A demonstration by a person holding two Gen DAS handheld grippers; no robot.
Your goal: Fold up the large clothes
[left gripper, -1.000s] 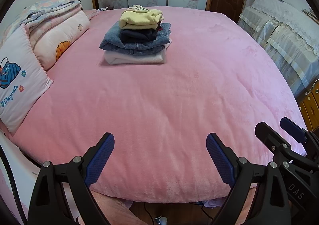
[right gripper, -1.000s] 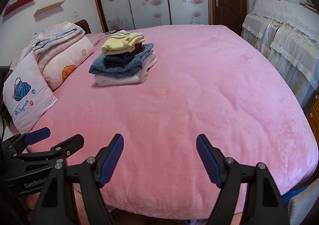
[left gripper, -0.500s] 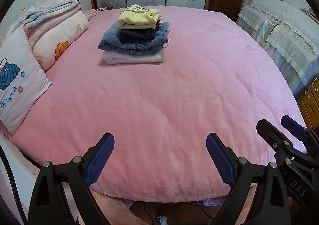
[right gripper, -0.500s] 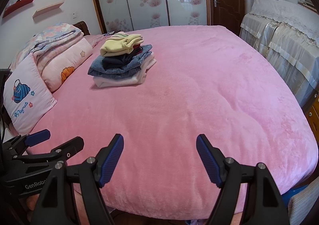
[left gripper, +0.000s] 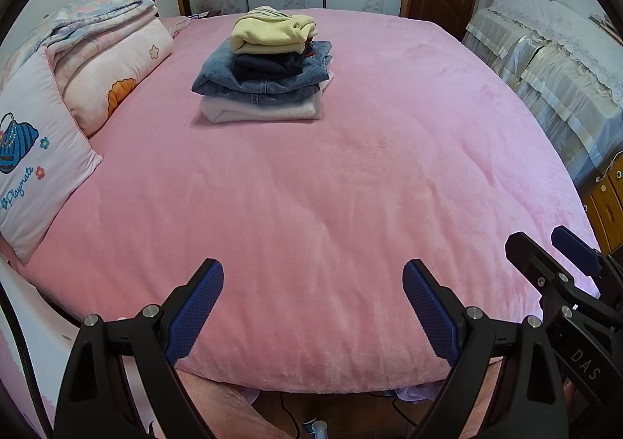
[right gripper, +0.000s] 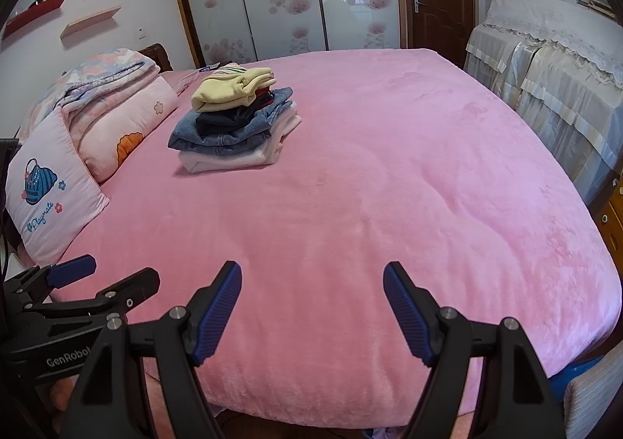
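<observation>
A stack of folded clothes [left gripper: 264, 69], pale yellow fleece over blue denim over white cloth, lies far up the pink plush bed [left gripper: 311, 205], well apart from both claws. Its long axis runs across the bed, folded edges toward the pillows. The left claw [left gripper: 313, 306] and right claw [right gripper: 311, 306] hover at the bed's near edge, blue pads apart, gripping nothing.

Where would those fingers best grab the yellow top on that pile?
Probably the yellow top by its thick folded edge facing the grippers, coming in low from the near side: that rounded fold overhangs the jeans beneath, giving the fingers something to pinch without disturbing the stack.
</observation>
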